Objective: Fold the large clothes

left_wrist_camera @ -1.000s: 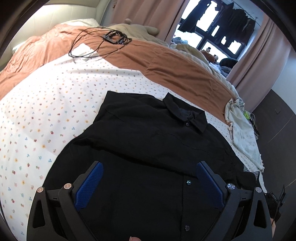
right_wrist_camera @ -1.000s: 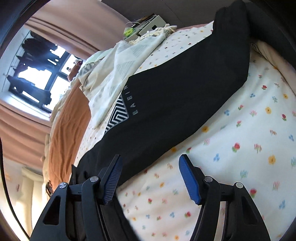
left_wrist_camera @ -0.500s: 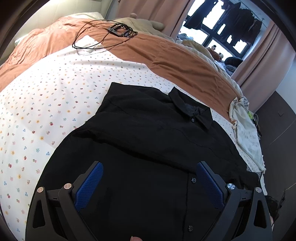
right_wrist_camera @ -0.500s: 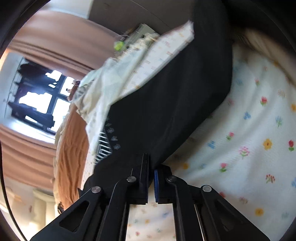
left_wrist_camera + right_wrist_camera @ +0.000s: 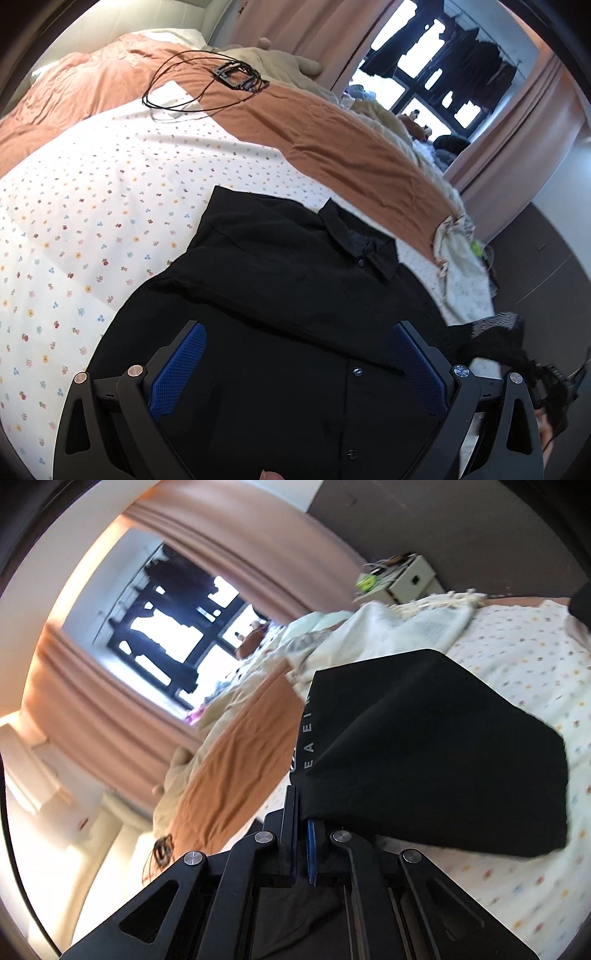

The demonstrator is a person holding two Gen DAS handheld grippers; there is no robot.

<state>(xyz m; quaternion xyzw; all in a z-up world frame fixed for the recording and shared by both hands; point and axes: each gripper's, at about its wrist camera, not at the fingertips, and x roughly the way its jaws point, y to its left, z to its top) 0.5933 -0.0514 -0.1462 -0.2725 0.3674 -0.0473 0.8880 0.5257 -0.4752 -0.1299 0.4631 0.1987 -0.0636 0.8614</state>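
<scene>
Left gripper [image 5: 295, 365] hovers wide open and empty over the black shirt [image 5: 280, 295], which lies mostly flat, collar at the far end, on the floral bed sheet [image 5: 92, 206]. Over on the right, the right gripper [image 5: 301, 843] is clamped on the sleeve [image 5: 436, 760] and has it lifted off the bed. So folding's barely started I'd say: one sleeve's coming in, other side and body still to go.
</scene>
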